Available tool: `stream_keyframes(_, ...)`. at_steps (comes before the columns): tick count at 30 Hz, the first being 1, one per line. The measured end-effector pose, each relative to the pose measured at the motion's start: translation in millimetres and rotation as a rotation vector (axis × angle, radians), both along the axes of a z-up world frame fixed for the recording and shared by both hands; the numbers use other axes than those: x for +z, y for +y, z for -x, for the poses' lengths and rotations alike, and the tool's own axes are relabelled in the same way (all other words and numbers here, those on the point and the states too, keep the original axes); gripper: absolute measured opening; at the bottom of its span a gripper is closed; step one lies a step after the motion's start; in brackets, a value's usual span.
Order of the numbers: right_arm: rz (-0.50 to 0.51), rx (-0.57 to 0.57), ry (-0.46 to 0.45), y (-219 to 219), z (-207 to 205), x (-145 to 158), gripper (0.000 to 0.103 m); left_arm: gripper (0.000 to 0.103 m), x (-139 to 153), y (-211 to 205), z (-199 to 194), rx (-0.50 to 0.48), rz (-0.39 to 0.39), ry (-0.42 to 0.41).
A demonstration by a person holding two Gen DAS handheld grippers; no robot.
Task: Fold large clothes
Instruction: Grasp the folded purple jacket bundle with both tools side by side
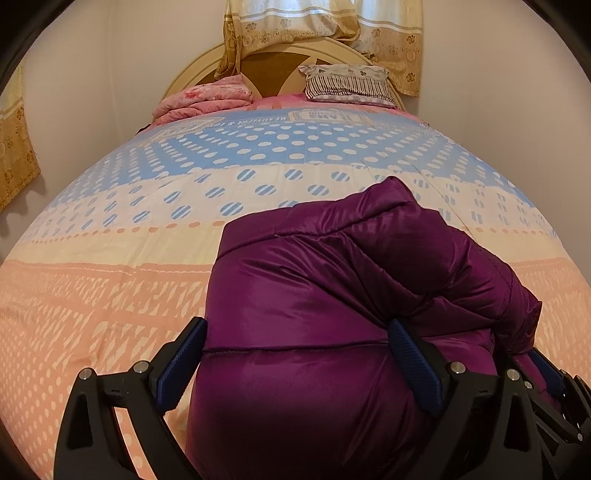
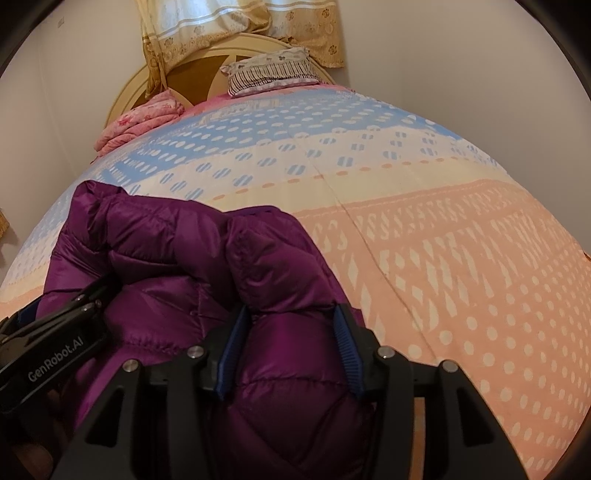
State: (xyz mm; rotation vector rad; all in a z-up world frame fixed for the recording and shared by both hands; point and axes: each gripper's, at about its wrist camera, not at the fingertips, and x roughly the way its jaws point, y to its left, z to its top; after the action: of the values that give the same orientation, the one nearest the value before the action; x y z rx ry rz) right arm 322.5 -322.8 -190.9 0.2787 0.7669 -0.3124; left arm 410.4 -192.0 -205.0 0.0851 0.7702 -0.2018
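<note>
A shiny purple puffer jacket (image 1: 332, 280) lies bunched near the bed's front edge. My left gripper (image 1: 295, 365) straddles a thick padded part of it with jaws wide. Its left pad (image 1: 181, 369) stands beside the fabric, while the right pad (image 1: 413, 365) is sunk in a crease. In the right wrist view, my right gripper (image 2: 290, 350) is shut on a puffy fold of the jacket (image 2: 280, 266), which bulges between the blue pads (image 2: 347, 350). The left gripper's black body (image 2: 55, 354) lies at the left over the jacket.
The bed's quilt (image 1: 147, 229), in blue, cream and peach with dots, spreads far beyond the jacket. A folded pink blanket (image 1: 207, 98) and a striped pillow (image 1: 351, 83) lie by the headboard (image 1: 273, 70). Curtains (image 1: 321, 22) hang behind. Walls close in on both sides.
</note>
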Motion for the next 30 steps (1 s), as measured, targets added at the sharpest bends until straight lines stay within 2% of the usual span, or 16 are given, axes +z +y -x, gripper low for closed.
stream_keyframes(30,-0.008,0.003,0.03,4.3,-2.0,-5.5,0.052,0.101,-8.6,-7.8,-6.4,-0.003,-0.028,0.041)
